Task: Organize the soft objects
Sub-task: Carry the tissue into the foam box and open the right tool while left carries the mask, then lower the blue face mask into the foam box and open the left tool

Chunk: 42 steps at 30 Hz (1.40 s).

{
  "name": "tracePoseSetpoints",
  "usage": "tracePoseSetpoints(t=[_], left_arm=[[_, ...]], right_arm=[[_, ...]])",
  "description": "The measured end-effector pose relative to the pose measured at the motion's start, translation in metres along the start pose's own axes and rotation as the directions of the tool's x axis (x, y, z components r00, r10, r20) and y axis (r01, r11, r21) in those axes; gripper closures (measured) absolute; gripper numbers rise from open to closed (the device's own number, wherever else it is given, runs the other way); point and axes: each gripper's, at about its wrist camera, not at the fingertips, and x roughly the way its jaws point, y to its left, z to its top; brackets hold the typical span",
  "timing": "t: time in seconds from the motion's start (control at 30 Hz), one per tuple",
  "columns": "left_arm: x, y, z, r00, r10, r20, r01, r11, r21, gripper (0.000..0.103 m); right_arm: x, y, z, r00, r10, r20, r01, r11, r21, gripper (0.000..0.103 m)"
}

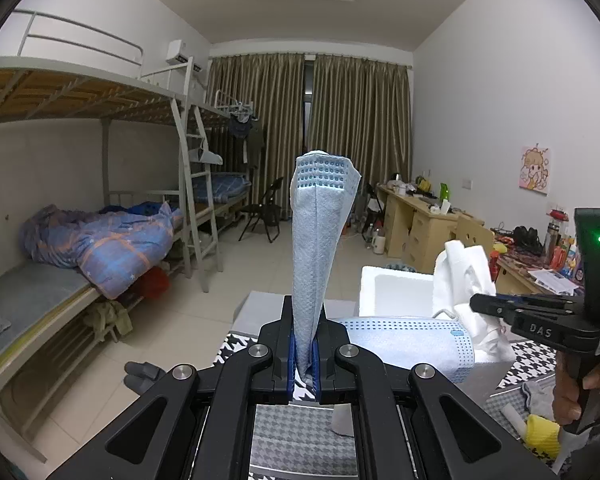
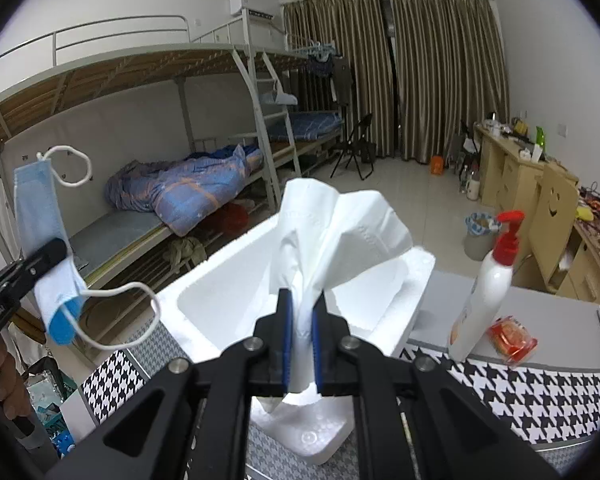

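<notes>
Both pairs of fingers are clamped on soft things above the houndstooth-covered surface point(image 2: 540, 392): the left gripper point(image 1: 304, 354) pinches a pale blue pleated face mask point(image 1: 318, 236) standing upright, and the right gripper point(image 2: 302, 354) grips a crumpled white tissue point(image 2: 332, 232) over the white foam box point(image 2: 204, 296) at its far edge.

A light blue face mask point(image 1: 320, 240) stands upright, folded lengthwise, its dotted top edge uppermost and its white ear loops point(image 2: 112, 312) dangling free. A second blue mask point(image 1: 412, 344) lies flat beside the white foam box point(image 2: 204, 304). A crumpled white tissue point(image 2: 336, 232) rises, bunched at its base and fanned out above, over that box.
</notes>
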Motion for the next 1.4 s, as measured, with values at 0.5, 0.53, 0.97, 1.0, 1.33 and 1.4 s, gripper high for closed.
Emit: tracePoseSetpoints(t=[0.5, 0.53, 0.97, 1.0, 1.33, 1.4], left_arm=[[0.007, 0.003, 0.0, 1.0, -0.006, -0.009, 0.006, 1.0, -0.006, 0.097], [0.006, 0.003, 0.0, 1.0, -0.009, -0.009, 0.009, 1.0, -0.006, 0.097], [0.018, -0.012, 0.008, 0.997, -0.067, -0.025, 0.067, 0.998, 0.014, 0.097], [0.019, -0.013, 0.008, 0.997, -0.076, -0.03, 0.077, 0.997, 0.015, 0.097], [0.031, -0.034, 0.015, 0.986, -0.157, -0.058, 0.159, 0.987, 0.028, 0.097], [0.033, -0.037, 0.017, 0.984, -0.168, -0.063, 0.17, 0.985, 0.027, 0.097]], right_arm=[[0.021, -0.003, -0.003, 0.998, 0.0, -0.063, 0.0, 1.0, 0.0, 0.043], [0.019, -0.003, -0.004, 0.998, 0.0, -0.06, 0.0, 1.0, 0.0, 0.04], [-0.015, -0.002, -0.005, 0.999, -0.032, 0.027, 0.032, 0.999, -0.02, 0.028], [-0.016, -0.003, -0.005, 0.999, -0.034, 0.031, 0.035, 0.999, -0.018, 0.027], [-0.04, -0.011, -0.007, 0.993, -0.08, 0.086, 0.081, 0.997, -0.01, 0.016], [-0.043, -0.014, -0.009, 0.993, -0.085, 0.086, 0.086, 0.996, -0.007, 0.016]])
